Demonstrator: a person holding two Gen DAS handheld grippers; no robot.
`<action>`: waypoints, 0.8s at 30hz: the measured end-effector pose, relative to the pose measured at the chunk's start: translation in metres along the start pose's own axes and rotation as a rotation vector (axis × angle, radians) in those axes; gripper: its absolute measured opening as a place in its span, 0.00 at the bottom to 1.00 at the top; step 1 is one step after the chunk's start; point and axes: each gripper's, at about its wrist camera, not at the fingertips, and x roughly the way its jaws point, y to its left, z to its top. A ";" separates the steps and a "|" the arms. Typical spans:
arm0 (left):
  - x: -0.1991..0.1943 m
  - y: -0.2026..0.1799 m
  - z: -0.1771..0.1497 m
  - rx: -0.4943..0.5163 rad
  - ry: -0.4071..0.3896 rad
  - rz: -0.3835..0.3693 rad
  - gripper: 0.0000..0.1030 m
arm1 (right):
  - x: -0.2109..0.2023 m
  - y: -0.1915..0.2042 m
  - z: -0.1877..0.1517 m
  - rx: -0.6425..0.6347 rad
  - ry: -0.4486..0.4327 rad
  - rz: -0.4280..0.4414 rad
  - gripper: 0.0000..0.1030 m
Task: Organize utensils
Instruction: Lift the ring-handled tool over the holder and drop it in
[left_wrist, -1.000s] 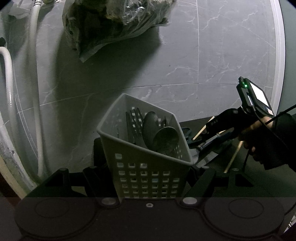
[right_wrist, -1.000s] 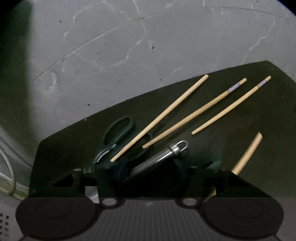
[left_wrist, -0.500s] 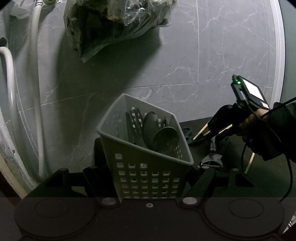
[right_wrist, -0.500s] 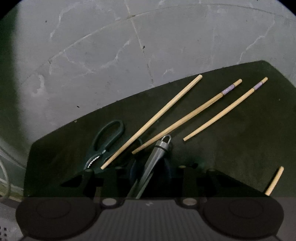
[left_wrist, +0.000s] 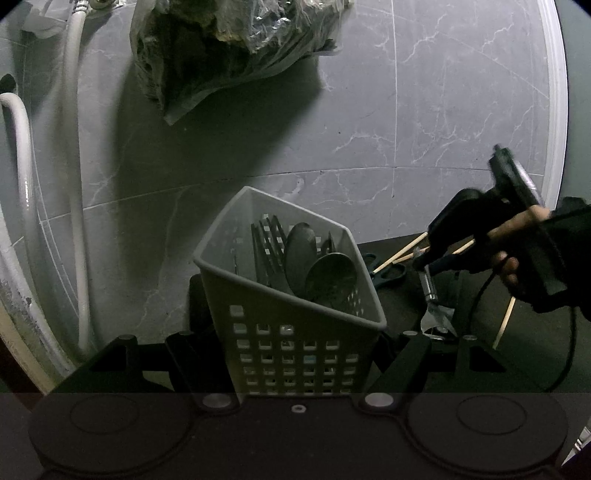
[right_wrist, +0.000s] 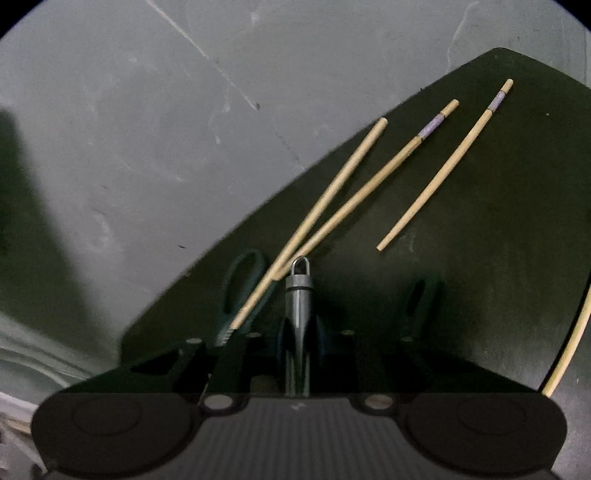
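My left gripper (left_wrist: 295, 354) is shut on a grey perforated utensil basket (left_wrist: 295, 325) that holds dark spoons (left_wrist: 325, 273) and forks (left_wrist: 266, 243). My right gripper (right_wrist: 301, 332) is shut on a metal utensil with a ring-ended handle (right_wrist: 300, 291), lifted above the dark mat (right_wrist: 461, 280). In the left wrist view the right gripper (left_wrist: 432, 258) hangs the utensil (left_wrist: 430, 295) head down, right of the basket. Several wooden chopsticks (right_wrist: 373, 184) and green-handled scissors (right_wrist: 242, 288) lie on the mat.
A crumpled plastic bag (left_wrist: 229, 48) lies on the grey marble floor (left_wrist: 369, 110) beyond the basket. White hoses (left_wrist: 77, 184) run along the left. Another chopstick (right_wrist: 569, 354) lies at the mat's right edge.
My right gripper has lifted the metal utensil off the mat and turned it from slanting to pointing straight ahead, its head hanging down. The basket in my left gripper has stayed still.
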 end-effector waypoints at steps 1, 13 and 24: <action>0.001 0.000 0.000 0.000 -0.001 -0.001 0.74 | -0.007 -0.001 -0.001 -0.006 -0.014 0.022 0.18; 0.002 0.003 -0.002 0.005 -0.009 -0.012 0.74 | -0.084 0.005 -0.020 -0.159 -0.210 0.233 0.18; 0.004 0.006 -0.003 0.013 -0.014 -0.025 0.74 | -0.146 0.072 -0.018 -0.401 -0.372 0.386 0.18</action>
